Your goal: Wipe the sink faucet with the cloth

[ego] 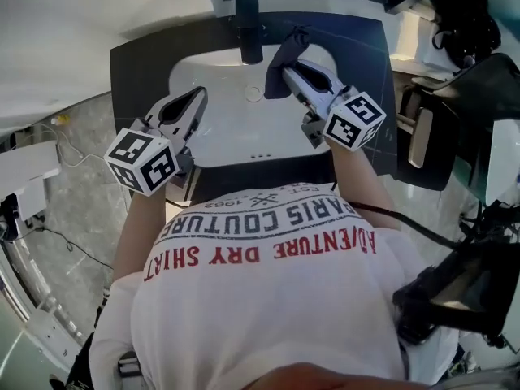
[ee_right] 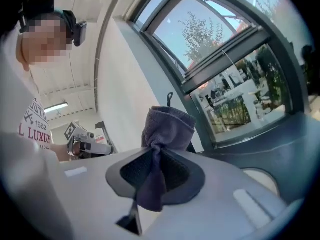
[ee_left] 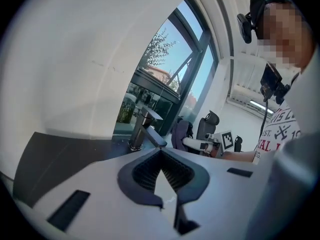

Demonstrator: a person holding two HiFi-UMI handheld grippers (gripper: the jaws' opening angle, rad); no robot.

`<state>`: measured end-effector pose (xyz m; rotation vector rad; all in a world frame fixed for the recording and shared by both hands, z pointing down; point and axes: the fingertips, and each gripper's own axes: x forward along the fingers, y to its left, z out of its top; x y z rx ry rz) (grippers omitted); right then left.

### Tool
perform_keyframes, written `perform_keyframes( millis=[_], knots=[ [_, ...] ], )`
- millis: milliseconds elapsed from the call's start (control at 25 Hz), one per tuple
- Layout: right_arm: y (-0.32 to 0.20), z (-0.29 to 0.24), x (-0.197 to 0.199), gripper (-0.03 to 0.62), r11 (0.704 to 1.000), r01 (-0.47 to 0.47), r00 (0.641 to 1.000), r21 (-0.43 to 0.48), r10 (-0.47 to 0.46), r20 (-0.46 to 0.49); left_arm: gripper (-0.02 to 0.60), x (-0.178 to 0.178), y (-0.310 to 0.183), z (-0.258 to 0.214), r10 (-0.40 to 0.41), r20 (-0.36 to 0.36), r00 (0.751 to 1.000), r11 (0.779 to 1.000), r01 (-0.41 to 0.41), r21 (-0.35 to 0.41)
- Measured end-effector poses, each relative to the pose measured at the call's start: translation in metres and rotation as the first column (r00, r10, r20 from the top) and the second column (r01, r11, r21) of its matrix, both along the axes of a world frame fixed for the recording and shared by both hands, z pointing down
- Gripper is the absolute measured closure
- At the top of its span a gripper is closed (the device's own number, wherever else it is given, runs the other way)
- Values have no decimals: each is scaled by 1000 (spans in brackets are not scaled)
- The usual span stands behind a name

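The right gripper (ee_right: 156,170) is clamped on the cloth (ee_right: 167,129). The purple-grey fabric is pinched at a twisted waist between the dark pads, with a bunched head standing beyond the tips and a tail hanging back toward the camera. From the head view, this gripper (ego: 286,66) reaches across the far right part of the sink (ego: 203,140), its jaws aimed at the far edge of the table (ego: 138,71). The cloth (ego: 278,75) hangs just beside the right flank of the dark faucet (ego: 250,35) (whether they touch cannot be told). Its marker cube (ego: 354,120) sits at the near end, and the right forearm (ego: 361,185) runs straight back from it to the body over the table's near edge.

The left gripper (ee_left: 161,165) has its jaws pressed together at the tips with nothing between them. Its view looks along them at the faucet (ee_left: 145,130), which rises from the table ahead, with the right gripper and the cloth beyond it. In the head view it (ego: 197,97) hovers over the sink's left rim, angled toward the far right and apart from the faucet. Its marker cube (ego: 143,161) lies out past the table's near left corner, and the left forearm (ego: 138,234) slants down from it toward the body.
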<state>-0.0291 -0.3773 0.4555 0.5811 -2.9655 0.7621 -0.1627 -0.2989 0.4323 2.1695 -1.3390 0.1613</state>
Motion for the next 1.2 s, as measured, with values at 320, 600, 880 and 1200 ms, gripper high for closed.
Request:
perform_keyframes(
  millis=[320,600,880,1200],
  knots=[
    [55,-28,-72,542,946,-267,951,182,289,-110,583,-82,41,0,215,-21,976,976,-214,24],
    [79,-46,-128,542,878,-367,871,306,440,-218,583,-124,61,-10,312,-41,949,950,-310,43],
    [66,-47,-140,542,861,-371,849,348,466,-249,583,-130,57,3,318,-33,947,948,-318,22],
    [58,-31,-141,542,873,-363,864,325,446,-233,583,-140,52,8,276,0,961,961,-276,12]
  ],
)
